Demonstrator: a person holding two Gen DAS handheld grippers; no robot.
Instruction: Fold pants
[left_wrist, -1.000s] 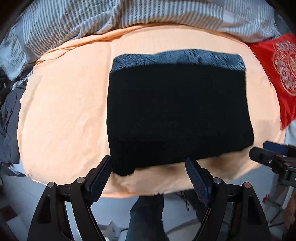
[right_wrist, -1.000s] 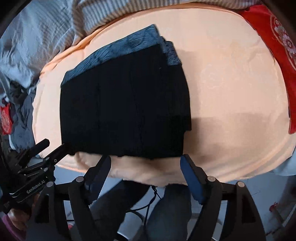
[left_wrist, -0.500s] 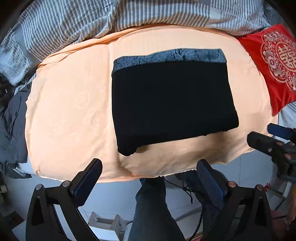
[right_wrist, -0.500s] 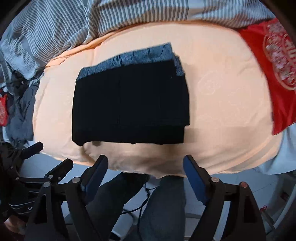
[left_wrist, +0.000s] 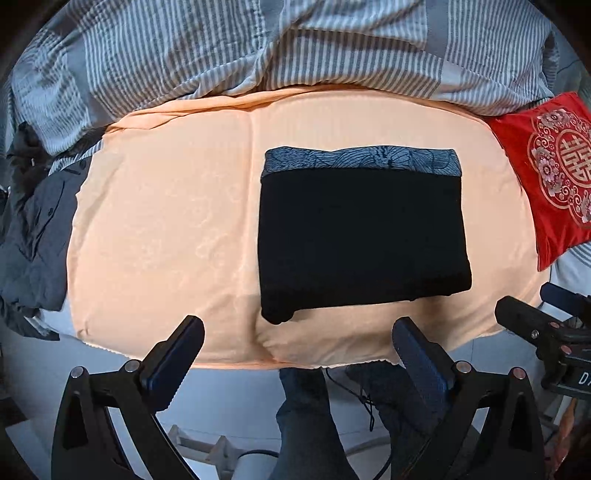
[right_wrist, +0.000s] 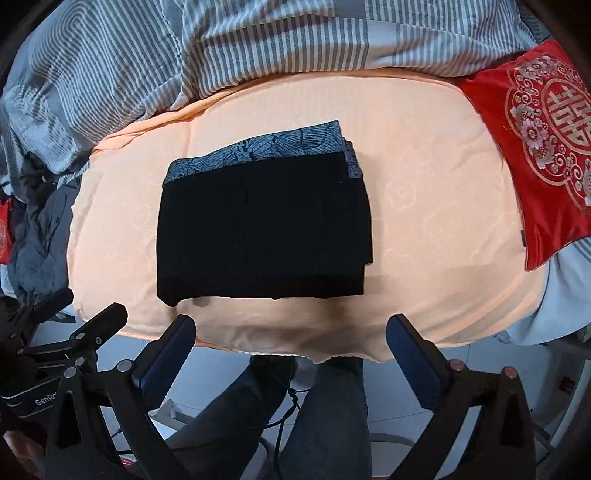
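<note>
The black pants (left_wrist: 362, 236) lie folded into a compact rectangle on the peach bed cover (left_wrist: 166, 221), with a grey patterned waistband along the far edge. They also show in the right wrist view (right_wrist: 262, 225). My left gripper (left_wrist: 297, 339) is open and empty, held off the near edge of the bed, apart from the pants. My right gripper (right_wrist: 291, 336) is open and empty too, also back from the bed edge. The right gripper shows at the right edge of the left wrist view (left_wrist: 546, 325).
A grey striped duvet (left_wrist: 258, 48) is bunched along the far side. A red embroidered cushion (left_wrist: 554, 173) lies at the right. Dark grey clothes (left_wrist: 33, 236) are heaped at the left. The person's legs (right_wrist: 295, 413) and white floor are below the bed edge.
Both grippers have pulled back and up from the pants, so the bed looks smaller and farther. Both jaws have opened wider. The folded pants have not moved.
</note>
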